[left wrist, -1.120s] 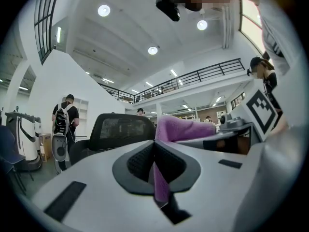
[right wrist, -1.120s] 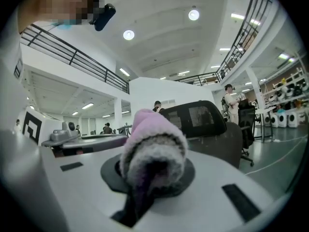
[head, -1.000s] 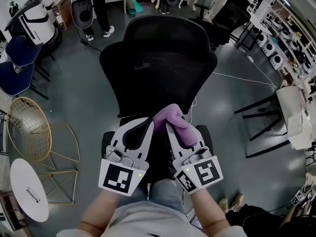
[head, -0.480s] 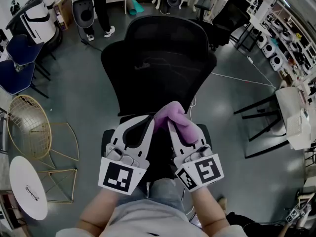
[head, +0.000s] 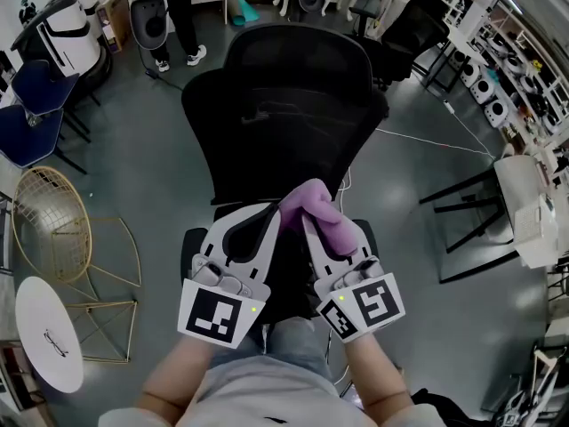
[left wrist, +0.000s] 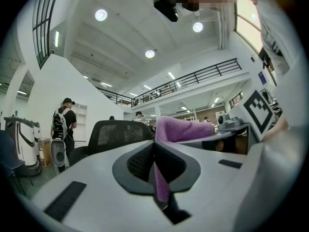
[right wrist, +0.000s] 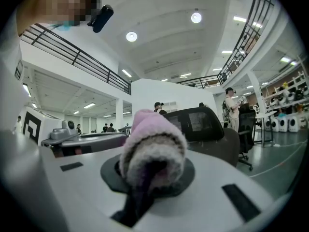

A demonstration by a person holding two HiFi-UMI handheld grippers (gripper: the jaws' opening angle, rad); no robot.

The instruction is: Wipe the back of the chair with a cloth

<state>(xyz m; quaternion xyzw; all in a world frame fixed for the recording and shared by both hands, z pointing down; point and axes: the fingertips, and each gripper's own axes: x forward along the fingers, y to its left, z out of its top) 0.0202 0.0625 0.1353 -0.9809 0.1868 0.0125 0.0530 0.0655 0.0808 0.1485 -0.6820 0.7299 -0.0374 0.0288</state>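
Barely shifted in 1 s: left gripper (head: 269, 219) and right gripper (head: 308, 226) both clamp cloth (head: 316, 205); chair back (head: 284, 114) dead ahead.

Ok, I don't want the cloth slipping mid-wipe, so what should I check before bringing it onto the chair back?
1. Right gripper shut on the cloth: ok, a thick bunch sits between its jaws.
2. Left gripper shut on the cloth: ok, but only a thin edge is pinched.
3. Cloth touching the chair back: cannot tell; both gripper views show the back beyond it.
4. Nothing between cloth and chair back: ok.
5. Standing person apart from the chair: ok.
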